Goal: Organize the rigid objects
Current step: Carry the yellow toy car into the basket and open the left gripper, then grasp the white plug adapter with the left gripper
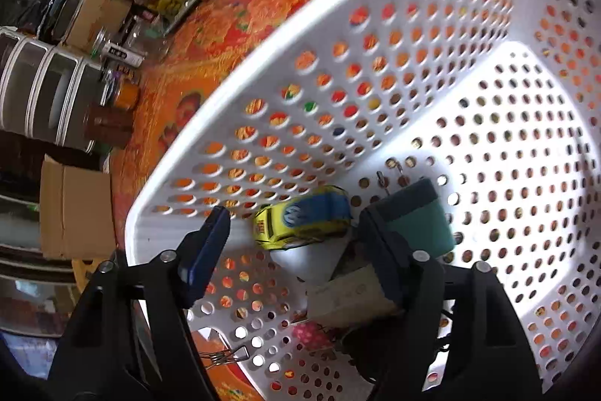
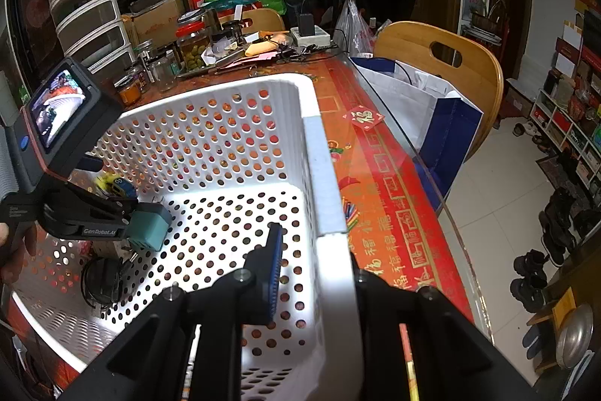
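1. A white perforated basket (image 1: 375, 70) (image 2: 210, 123) stands on the orange-red surface (image 1: 240, 14) (image 2: 379, 183).
2. The left claw (image 1: 289, 232) reaches down into the basket with its jaws wide apart and nothing between them. One finger is blue-padded, at 8 o'clock in the left view; the other carries a teal pad (image 1: 417, 217).
3. A yellow and blue toy car (image 1: 300, 220) lies on the basket floor just ahead of the left claw's gap, close against the near wall. In the right view the car (image 2: 112, 185) shows only partly, at 9 o'clock, behind the left tool.
4. Beneath the left claw, toward 6 o'clock, lie a tan card (image 1: 349, 292), a pink dotted item (image 1: 311, 333) and a dark round thing (image 2: 101, 282); what the last is cannot be told.
5. A wire clip (image 1: 225, 356) lies on the surface just outside the basket, at 7 o'clock in the left view.
6. The right claw (image 2: 319, 273) straddles the basket's right rim: its blue finger (image 2: 274, 269) is inside, the other outside. The jaws look spread, but whether they pinch the wall cannot be told.
7. Jars (image 2: 191, 44) and boxes crowd the surface's far end at 11 o'clock in the right view; a wooden chair (image 2: 443, 62) stands at 2 o'clock.
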`<state>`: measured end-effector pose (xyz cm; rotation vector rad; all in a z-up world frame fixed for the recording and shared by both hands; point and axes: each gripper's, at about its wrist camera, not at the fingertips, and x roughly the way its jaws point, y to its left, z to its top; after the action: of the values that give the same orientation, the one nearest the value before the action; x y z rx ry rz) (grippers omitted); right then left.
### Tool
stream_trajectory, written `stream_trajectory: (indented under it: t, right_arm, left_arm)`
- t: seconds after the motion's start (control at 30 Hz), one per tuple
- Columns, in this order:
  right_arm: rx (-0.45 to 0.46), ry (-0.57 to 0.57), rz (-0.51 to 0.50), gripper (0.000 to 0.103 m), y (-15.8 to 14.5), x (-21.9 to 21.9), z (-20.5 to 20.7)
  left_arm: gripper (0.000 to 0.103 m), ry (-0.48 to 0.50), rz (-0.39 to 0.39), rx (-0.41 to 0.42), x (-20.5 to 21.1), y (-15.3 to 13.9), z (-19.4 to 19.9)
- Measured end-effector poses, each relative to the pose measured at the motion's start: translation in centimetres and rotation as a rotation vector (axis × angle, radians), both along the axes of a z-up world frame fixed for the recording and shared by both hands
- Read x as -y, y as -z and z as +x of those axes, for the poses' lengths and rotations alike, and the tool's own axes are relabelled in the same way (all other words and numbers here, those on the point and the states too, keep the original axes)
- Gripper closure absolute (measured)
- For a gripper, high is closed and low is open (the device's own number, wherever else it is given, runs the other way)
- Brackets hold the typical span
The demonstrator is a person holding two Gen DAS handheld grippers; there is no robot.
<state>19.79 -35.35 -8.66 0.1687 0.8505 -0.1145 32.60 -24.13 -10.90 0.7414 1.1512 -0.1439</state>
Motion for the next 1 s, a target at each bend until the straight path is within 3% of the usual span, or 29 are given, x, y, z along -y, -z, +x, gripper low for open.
stream_trajectory:
  t: [0.07,0.17,0.27,0.3,0.4,0.5,0.6,0.77,0.87,1.0]
  right_arm:
    - [-0.002,-0.003,0.002,0.085,0.1,0.1,0.0]
    - [-0.006,-0.006,0.0,0.085,0.0,0.1,0.1]
    - [-0.009,-0.011,-0.005,0.085,0.0,0.1,0.1]
    - [-0.008,-0.011,-0.005,0.085,0.0,0.1,0.1]
    - [-0.005,-0.011,-0.004,0.085,0.0,0.1,0.1]
    - [-0.006,-0.01,-0.005,0.085,0.1,0.1,0.1]
    - [-0.007,-0.011,-0.008,0.085,0.0,0.1,0.2]
    - [-0.012,-0.001,-0.008,0.085,0.0,0.2,0.2]
    - [-0.015,0.006,-0.011,0.085,0.0,0.2,0.2]
    - [-0.023,0.008,-0.02,0.085,0.0,0.1,0.1]
  left_arm:
    - [0.027,0.012,-0.028,0.057,-0.3,-1.5,-0.9]
    - [0.019,0.015,-0.158,0.152,-2.9,-5.8,-3.4]
    - [0.004,-0.014,-0.307,0.267,-8.7,-10.4,-7.3]
    - [0.001,-0.033,-0.326,0.298,-10.6,-11.3,-8.2]
    - [0.0,-0.149,-0.409,0.366,-18.1,-12.4,-10.6]
    - [0.0,-0.292,-0.492,0.358,-25.1,-10.2,-10.8]
    - [0.0,-0.38,-0.466,0.254,-28.7,-5.3,-8.7]
    - [0.001,-0.465,-0.581,0.115,-31.0,0.0,-5.9]
    - [0.006,-0.499,-0.562,0.089,-30.3,2.0,-4.6]
    - [0.017,-0.574,-0.601,0.045,-30.4,4.2,-3.4]
